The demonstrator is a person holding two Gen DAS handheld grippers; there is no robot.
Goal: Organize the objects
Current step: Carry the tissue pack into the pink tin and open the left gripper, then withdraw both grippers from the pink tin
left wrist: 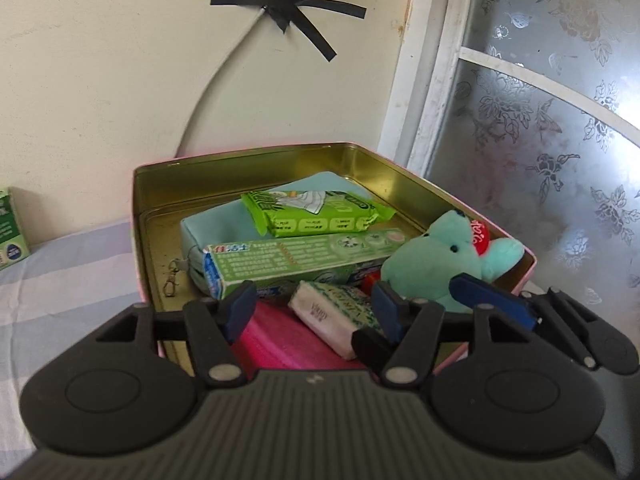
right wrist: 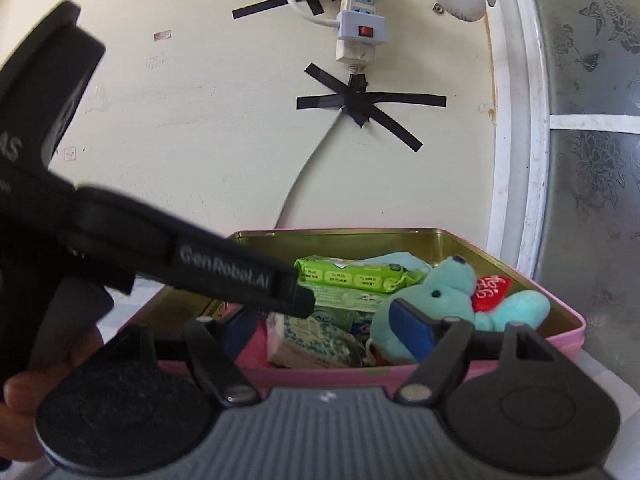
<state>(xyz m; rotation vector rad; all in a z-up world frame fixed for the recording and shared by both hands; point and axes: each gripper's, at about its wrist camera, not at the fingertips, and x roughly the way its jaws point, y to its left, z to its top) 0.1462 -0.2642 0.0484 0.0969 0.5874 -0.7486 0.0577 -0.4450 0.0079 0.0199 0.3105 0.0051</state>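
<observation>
A pink tin box with a gold inside (left wrist: pixel 248 158) (right wrist: pixel 564 312) stands open on the bed. It holds a light blue pouch (left wrist: pixel 208 228), a green wipes pack (left wrist: pixel 316 212) (right wrist: pixel 352 276), a green toothpaste carton (left wrist: pixel 292 260), a white tissue pack (left wrist: pixel 332 316) (right wrist: pixel 308 340), a pink item (left wrist: pixel 276 340) and a teal plush bear with a red heart (left wrist: pixel 436 260) (right wrist: pixel 436 292). My left gripper (left wrist: pixel 314 310) is open over the near end of the box, around the tissue pack without gripping it. My right gripper (right wrist: pixel 324 330) is open at the box's near rim, its right pad against the bear.
The box sits on a striped sheet (left wrist: pixel 60 288) against a cream wall with a taped cable (left wrist: pixel 280 8) and power strip (right wrist: pixel 360 20). A frosted window (left wrist: pixel 540 120) is on the right. A green carton (left wrist: pixel 10 232) stands at the left. The left gripper's body (right wrist: pixel 120 240) crosses the right wrist view.
</observation>
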